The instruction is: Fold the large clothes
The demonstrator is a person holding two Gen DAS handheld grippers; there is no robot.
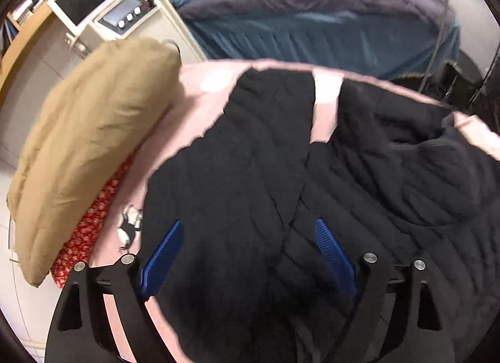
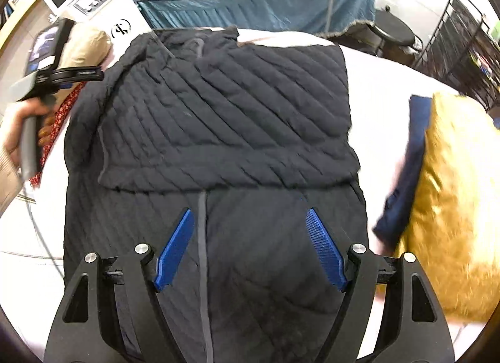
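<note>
The black quilted jacket [image 2: 218,131] lies partly folded on the pink-sheeted bed [image 2: 381,88], its upper part doubled over. Both claws hover above it, spread and empty: left claw [image 1: 248,247], right claw [image 2: 250,238]. A golden pillow [image 2: 450,206] lies beside it.

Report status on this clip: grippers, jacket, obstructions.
Both hand-held grippers, left and right, open, empty. Black quilted jacket partly folded on bed. Gold pillow beside it, not blocking.
</note>
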